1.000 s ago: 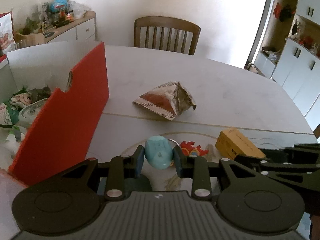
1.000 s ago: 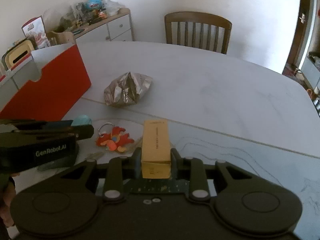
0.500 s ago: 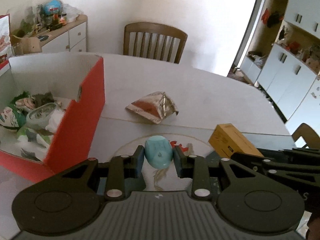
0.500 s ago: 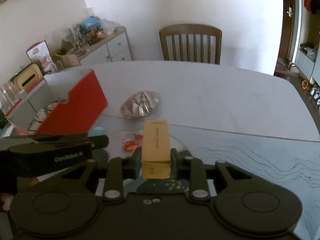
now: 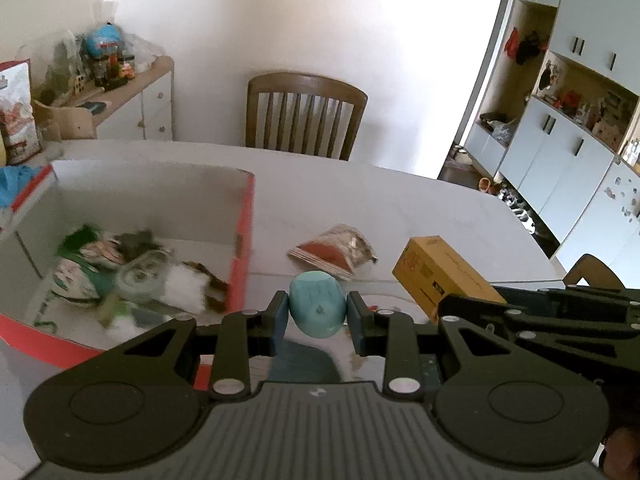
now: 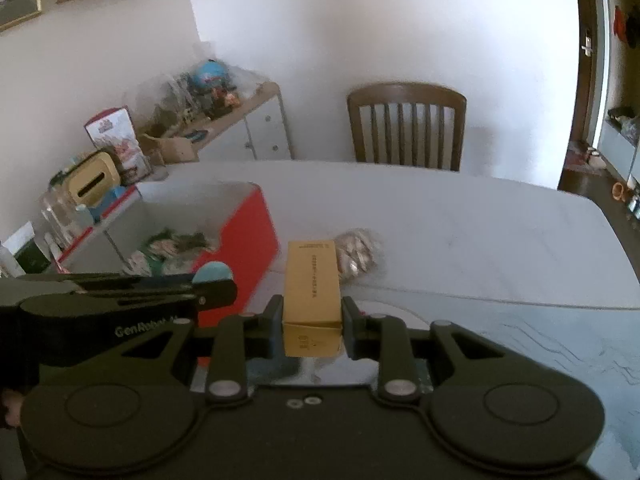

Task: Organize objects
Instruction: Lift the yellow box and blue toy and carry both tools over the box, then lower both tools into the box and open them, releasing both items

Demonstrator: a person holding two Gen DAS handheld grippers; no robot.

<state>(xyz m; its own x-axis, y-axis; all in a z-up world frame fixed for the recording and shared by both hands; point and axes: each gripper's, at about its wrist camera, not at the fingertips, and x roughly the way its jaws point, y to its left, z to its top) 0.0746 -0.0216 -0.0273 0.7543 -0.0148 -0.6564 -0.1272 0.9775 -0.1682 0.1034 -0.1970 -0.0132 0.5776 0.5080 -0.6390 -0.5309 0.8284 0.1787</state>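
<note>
My left gripper [image 5: 318, 314] is shut on a light blue egg-shaped object [image 5: 317, 304] and holds it above the table, right of the red box [image 5: 244, 240]. My right gripper [image 6: 312, 316] is shut on a yellow-brown carton [image 6: 313, 280], also held in the air; the carton also shows in the left wrist view [image 5: 440, 276]. The red box [image 6: 248, 236] is open on top and holds several wrapped items [image 5: 132, 276]. A crumpled snack bag [image 5: 334, 250] lies on the table beyond both grippers.
The white oval table [image 6: 460, 232] has a wooden chair [image 5: 306, 114] at its far side. A cluttered sideboard [image 6: 216, 120] stands at the left wall. White cabinets [image 5: 568, 140] line the right. A second chair back [image 5: 592, 276] shows at the table's right edge.
Both grippers have risen and pulled back with their objects. The inside of the red box has come into view. The key ring with the red charm has dropped out of sight.
</note>
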